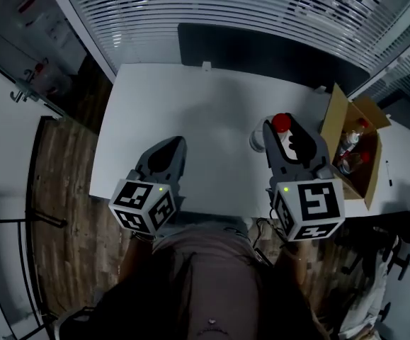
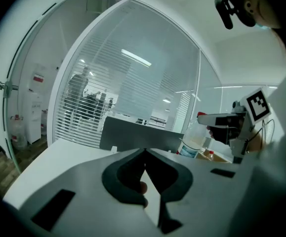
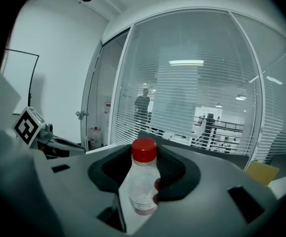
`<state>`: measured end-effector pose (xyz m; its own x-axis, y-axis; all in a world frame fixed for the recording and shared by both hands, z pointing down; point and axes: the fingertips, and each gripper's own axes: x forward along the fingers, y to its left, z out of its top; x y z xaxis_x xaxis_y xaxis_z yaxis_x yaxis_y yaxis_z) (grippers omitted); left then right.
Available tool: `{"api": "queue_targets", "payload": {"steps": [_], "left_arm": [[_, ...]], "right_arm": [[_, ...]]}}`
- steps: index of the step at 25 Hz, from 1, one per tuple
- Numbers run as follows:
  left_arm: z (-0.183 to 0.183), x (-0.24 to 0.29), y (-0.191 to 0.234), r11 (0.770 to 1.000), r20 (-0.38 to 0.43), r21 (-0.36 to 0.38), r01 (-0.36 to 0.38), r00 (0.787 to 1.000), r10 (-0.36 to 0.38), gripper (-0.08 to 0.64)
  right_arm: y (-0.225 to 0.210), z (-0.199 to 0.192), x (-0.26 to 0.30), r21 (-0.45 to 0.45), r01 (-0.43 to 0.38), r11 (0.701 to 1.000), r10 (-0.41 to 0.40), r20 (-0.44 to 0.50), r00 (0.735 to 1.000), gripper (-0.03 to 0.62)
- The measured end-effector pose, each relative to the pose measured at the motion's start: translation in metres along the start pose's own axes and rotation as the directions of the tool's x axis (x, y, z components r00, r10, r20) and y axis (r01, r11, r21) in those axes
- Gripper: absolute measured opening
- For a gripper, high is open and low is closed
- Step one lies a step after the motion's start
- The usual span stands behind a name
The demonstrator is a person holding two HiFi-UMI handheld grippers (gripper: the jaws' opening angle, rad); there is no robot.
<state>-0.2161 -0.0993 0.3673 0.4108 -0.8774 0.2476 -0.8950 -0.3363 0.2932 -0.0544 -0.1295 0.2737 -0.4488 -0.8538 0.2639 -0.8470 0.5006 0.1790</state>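
Table (image 1: pixel 190 98) first: white, it runs away from you toward the blinds on the glass wall, and both of your grippers hang over its near half. At its right end an open cardboard box (image 1: pixel 336 119) stands just beyond your right hand, with a few more bottles (image 1: pixel 348 147) inside it.

Your right gripper (image 1: pixel 283 137) points straight ahead, and its jaws are pinched on a clear plastic bottle (image 3: pixel 142 179). They grip it high on the body, so the red cap (image 3: pixel 144 149) stands clear above them and the rest of it hangs below. The bottle's long axis is upright, or very nearly so, at right angles to the jaws that clamp it. From these views you cannot tell whether its base rests on the table or floats just over it.

Your left gripper (image 1: pixel 175 146) is pressed together, its tips meeting with nothing between them, and it also points forward. It is well apart from the bottle, which lies off to its right and a little further ahead, at about jaw height. So the right hand is on the bottle, while the left has open table between itself and the bottle, and the box sits on the far side of the right hand from the left
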Motion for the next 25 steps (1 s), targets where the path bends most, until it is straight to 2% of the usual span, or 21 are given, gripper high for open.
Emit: {"api": "queue_targets", "payload": {"steps": [8,17,25], "left_arm": [[-0.005,-0.021,0.031,0.995,0.004,-0.026,-0.095,0.995,0.096,0.009],[-0.011,-0.041,0.059,0.980,0.002,-0.054,-0.194,0.981,0.194,0.009],[-0.015,-0.051,0.074,0.969,-0.009,-0.056,-0.239,0.971,0.239,0.009]], "right_arm": [[0.040,-0.011,0.041,0.011,-0.128,0.992,0.128,-0.005,0.992,0.170],[0.066,-0.018,0.075,0.026,-0.205,0.978,0.205,0.000,0.979,0.170],[0.088,-0.045,0.101,0.025,-0.250,0.968,0.251,-0.034,0.967,0.170]]}}
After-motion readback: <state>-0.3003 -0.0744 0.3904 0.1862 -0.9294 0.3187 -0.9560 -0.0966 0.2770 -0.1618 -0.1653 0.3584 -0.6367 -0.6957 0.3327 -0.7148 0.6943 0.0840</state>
